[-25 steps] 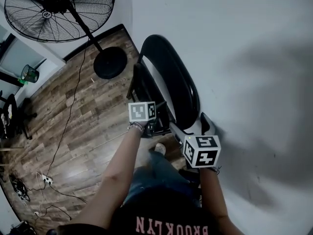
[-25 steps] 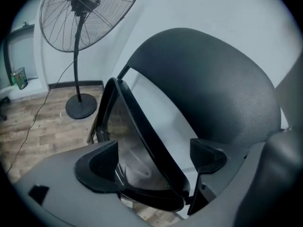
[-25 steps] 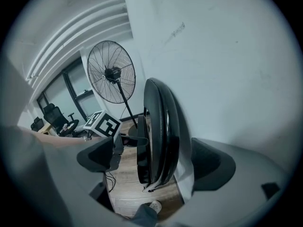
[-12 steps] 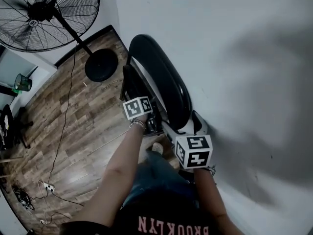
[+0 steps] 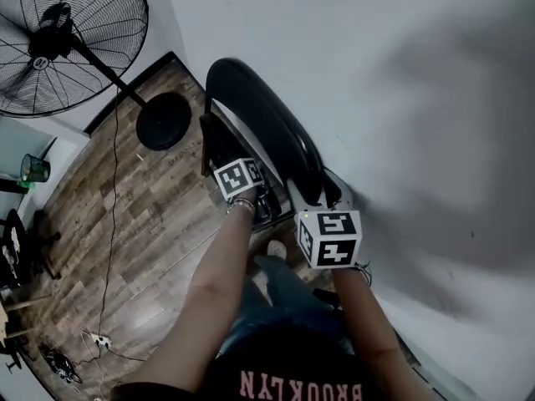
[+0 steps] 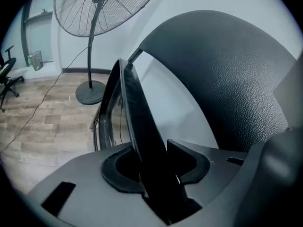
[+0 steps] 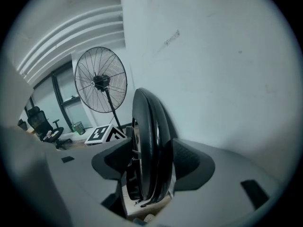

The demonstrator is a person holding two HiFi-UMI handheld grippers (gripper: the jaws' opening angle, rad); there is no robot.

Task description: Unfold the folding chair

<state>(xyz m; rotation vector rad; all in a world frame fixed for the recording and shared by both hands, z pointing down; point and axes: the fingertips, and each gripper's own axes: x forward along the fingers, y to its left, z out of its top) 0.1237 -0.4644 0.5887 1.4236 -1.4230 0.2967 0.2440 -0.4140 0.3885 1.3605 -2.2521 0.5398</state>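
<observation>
Our left tongs (image 6: 154,169), just closing, pinch the chair (image 5: 255,111) seat (image 6: 137,112); right tongs (image 7: 151,167), likewise, clamp its back (image 7: 149,126).

Black padded folding chair (image 5: 266,132): folded flat, standing upright on wood floor, just beside white wall.

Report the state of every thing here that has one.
folding chair, folded, upright beside the wall
left gripper, jaws just closed further, gripping the chair's thin black panel
right gripper, jaws just closed further, gripping the chair's padded black panel
fan, standing upright; running or not, unclear
</observation>
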